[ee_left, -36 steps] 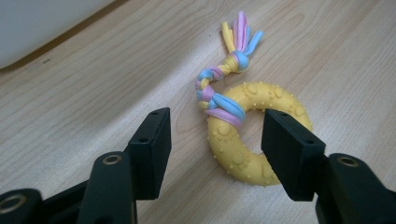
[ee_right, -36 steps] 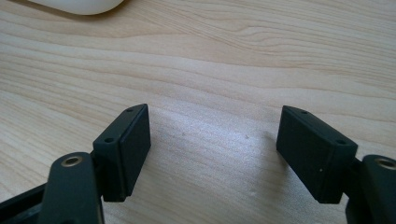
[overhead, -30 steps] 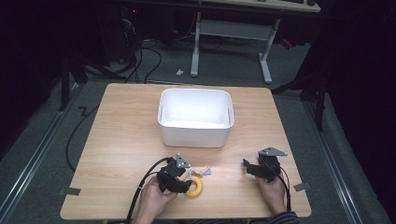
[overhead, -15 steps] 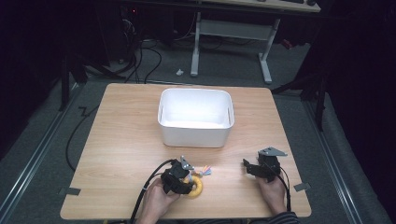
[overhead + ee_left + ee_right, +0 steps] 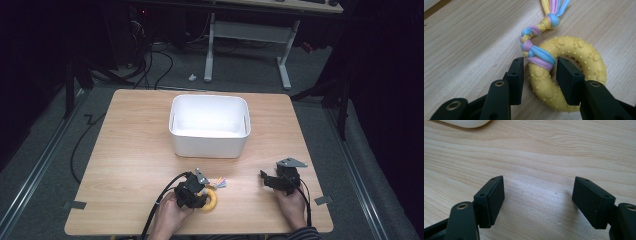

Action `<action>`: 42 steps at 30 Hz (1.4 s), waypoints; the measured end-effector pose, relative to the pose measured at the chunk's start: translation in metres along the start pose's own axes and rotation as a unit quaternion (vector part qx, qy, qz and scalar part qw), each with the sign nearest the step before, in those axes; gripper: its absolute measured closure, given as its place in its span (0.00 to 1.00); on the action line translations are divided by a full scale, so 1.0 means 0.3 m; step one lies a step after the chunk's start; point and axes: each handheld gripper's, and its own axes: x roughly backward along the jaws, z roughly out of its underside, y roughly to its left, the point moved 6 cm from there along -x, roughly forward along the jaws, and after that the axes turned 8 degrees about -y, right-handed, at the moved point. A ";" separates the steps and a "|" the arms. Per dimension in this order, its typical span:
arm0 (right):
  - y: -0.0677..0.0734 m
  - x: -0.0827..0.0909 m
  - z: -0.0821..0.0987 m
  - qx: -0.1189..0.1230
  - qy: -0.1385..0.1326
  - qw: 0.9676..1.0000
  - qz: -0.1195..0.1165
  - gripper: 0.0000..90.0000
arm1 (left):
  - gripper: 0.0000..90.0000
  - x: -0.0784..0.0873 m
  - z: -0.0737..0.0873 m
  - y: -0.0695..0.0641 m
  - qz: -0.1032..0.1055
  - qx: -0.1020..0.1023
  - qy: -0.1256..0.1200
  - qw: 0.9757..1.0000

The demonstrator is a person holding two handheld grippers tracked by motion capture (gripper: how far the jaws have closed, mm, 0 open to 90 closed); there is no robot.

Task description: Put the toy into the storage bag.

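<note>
Straddling a yellow ring (image 5: 564, 75) near the table's (image 5: 130, 150) front edge, the left gripper (image 5: 539, 75) has just been closing its jaws, and the ring's rope-wrapped arc now sits between the pads (image 5: 517, 77), which look just short of touching it, a sliver of gap visible on each side. Compared with the view a second ago, the left hand (image 5: 172, 215) has barely shifted, while the jaws have narrowed around the toy; the grasp appears close but not yet made, so lifting would be premature. The ring is a soft-looking rubbery doughnut, embossed with paw prints and small bumps, lying flat on the wood. A braided rope (image 5: 536, 47) of pink, blue and yellow strands loops round it, knots, and trails off in loose ends away from the gripper. In the high view the ring (image 5: 210, 200) lies half under the left gripper (image 5: 192, 192), just left of centre, well short of the bin (image 5: 210, 145), a white, round-cornered plastic tub standing mid-table. To the right, well apart from the toy, the right gripper (image 5: 539, 200) rests with its jaws spread wide over bare tabletop, grasping nothing; its black pads (image 5: 495, 195) are flat, blocky and matte. The table is pale wood with flowing grain, on a dark floor.
</note>
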 end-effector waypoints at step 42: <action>0.000 -0.001 -0.001 0.000 0.000 1.000 0.001 0.29 | 0.75 0.157 0.018 0.109 0.008 0.043 -0.055 0.998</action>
